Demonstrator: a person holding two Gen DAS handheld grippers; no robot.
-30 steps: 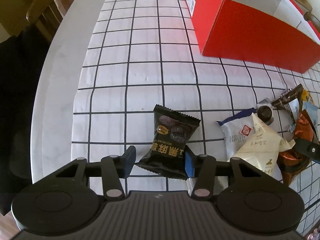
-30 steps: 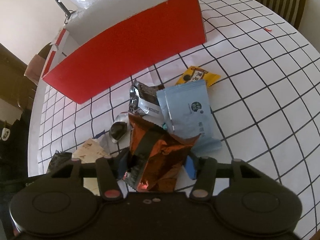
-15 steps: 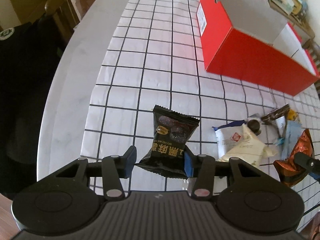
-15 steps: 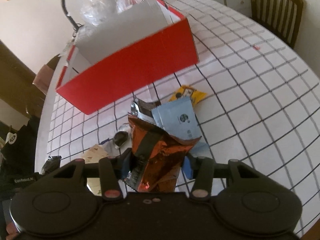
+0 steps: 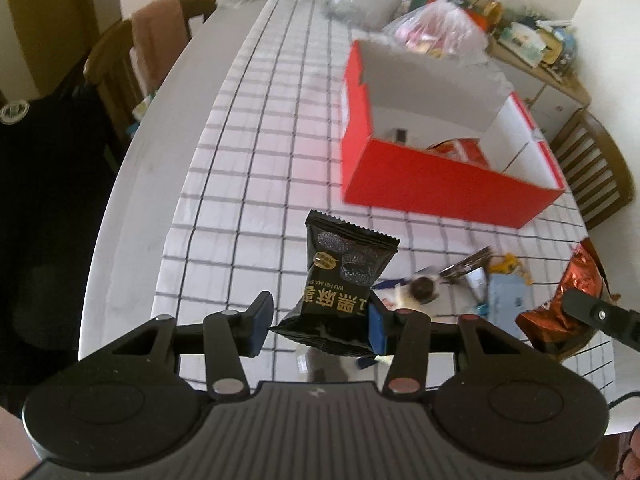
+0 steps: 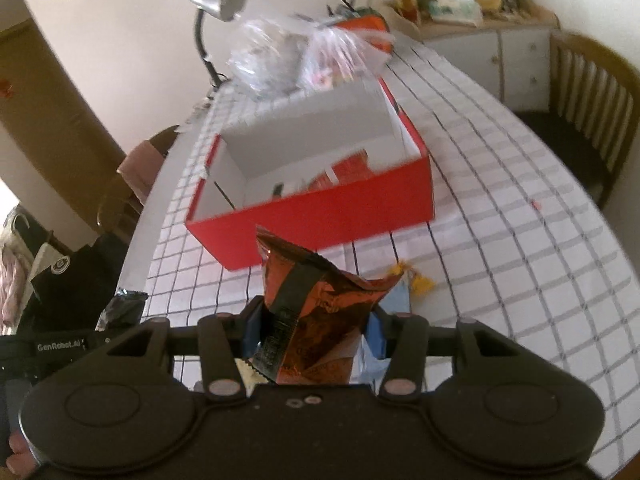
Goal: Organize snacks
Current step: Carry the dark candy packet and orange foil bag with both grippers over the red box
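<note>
I've got the black packet (image 5: 344, 280) pinched in my left tongs (image 5: 316, 322) and the orange packet (image 6: 316, 312) in my right tongs (image 6: 314, 330), red box (image 5: 440, 188) ahead partly filled, several snacks (image 5: 460, 280) below still unsorted.

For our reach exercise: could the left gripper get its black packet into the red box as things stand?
Probably yes: the left gripper holds the black packet clear above the table, and the red box stands open-topped ahead, nothing between.
</note>
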